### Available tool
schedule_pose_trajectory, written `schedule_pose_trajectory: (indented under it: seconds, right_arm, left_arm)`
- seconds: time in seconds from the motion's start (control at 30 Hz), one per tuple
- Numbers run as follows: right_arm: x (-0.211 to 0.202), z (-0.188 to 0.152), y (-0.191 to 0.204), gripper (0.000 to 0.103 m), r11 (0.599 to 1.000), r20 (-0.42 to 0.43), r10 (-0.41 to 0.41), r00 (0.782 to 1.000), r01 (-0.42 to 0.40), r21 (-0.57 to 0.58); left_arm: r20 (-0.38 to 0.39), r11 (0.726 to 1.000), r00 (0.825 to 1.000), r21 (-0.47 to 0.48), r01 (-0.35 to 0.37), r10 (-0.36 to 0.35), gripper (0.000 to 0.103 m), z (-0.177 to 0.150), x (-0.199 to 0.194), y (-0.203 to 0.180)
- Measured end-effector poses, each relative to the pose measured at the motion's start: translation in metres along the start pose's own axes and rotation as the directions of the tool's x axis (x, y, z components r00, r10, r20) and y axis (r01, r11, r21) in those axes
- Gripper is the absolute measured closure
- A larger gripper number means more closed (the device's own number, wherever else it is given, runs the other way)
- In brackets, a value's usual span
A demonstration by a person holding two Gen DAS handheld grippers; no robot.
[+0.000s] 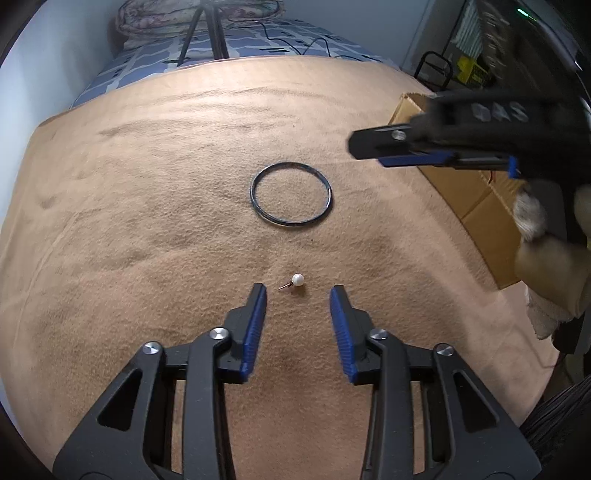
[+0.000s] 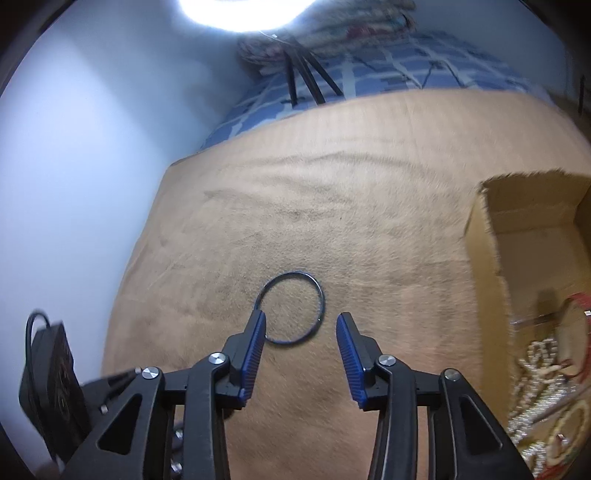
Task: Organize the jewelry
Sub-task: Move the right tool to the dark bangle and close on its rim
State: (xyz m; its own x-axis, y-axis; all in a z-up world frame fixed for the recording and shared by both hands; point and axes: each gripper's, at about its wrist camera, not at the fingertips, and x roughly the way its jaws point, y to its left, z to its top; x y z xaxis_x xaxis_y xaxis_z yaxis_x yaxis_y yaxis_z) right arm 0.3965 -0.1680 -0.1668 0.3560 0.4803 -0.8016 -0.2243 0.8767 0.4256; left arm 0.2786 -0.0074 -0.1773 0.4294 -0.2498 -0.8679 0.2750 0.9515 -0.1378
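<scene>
A dark thin bangle (image 1: 291, 196) lies flat on the tan blanket (image 1: 147, 184). A small pearl stud earring (image 1: 295, 281) lies nearer, just ahead of my left gripper (image 1: 298, 291), which is open and empty with the earring between its tips. My right gripper (image 2: 301, 319) is open and empty, hovering just short of the bangle (image 2: 291, 308); its left finger overlaps the ring's near-left edge. The right gripper also shows from the side in the left wrist view (image 1: 424, 144), above and right of the bangle.
An open cardboard box (image 2: 491, 240) stands on the blanket at the right, holding necklaces and beads (image 2: 546, 387); it also shows in the left wrist view (image 1: 476, 199). A blue patterned bedsheet (image 1: 221, 48) and tripod legs (image 1: 207, 33) lie beyond. A black device (image 2: 48, 384) sits left.
</scene>
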Motion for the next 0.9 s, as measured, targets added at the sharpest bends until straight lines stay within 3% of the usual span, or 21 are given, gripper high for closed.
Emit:
schedule_pose_trajectory:
  seconds: [0.6,0.7,0.9]
  right_arm:
    - [0.043,0.000,-0.013,0.071,0.998,-0.064,-0.027,0.998,0.031,0.057]
    - [0.048,-0.001,-0.011,0.073,0.998,-0.070,-0.033,0.997,0.037,0.051]
    - [0.052,0.001,-0.010,0.074,0.998,-0.068,-0.039,0.997,0.043,0.054]
  left_arm:
    - [0.026,0.980,0.997,0.183,-0.073,0.070,0.072,0.004,0.019,-0.017]
    - [0.010,0.979,0.998,0.194,-0.066,0.065,0.088,0.004,0.025,-0.018]
    - [0.000,0.979,0.998,0.195,-0.054,0.055,0.089,0.001,0.027,-0.017]
